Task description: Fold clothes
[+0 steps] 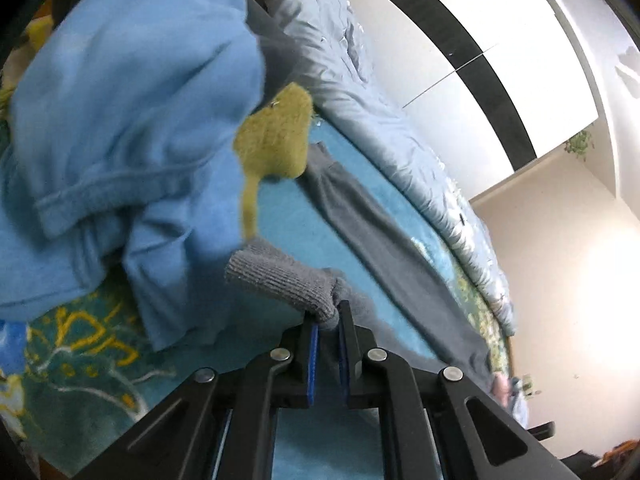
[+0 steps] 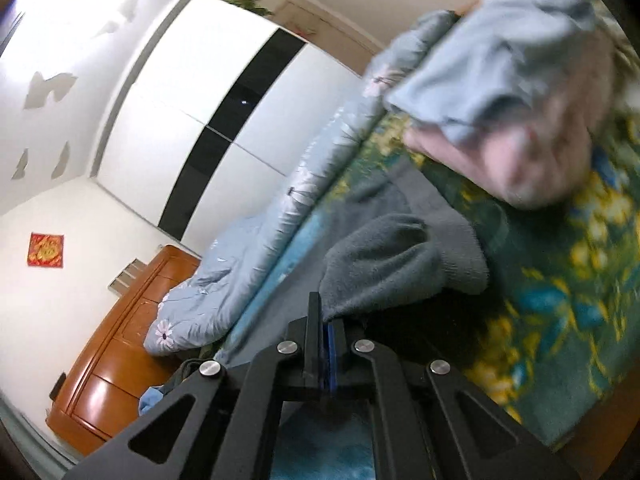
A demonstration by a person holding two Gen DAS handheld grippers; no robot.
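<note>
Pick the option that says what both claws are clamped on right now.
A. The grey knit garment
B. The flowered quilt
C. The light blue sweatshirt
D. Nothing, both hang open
A. The left claw pinches a ribbed cuff of the grey knit garment, and the right claw is shut on another part of the same grey fabric; the light blue sweatshirt lies apart, unheld.
</note>
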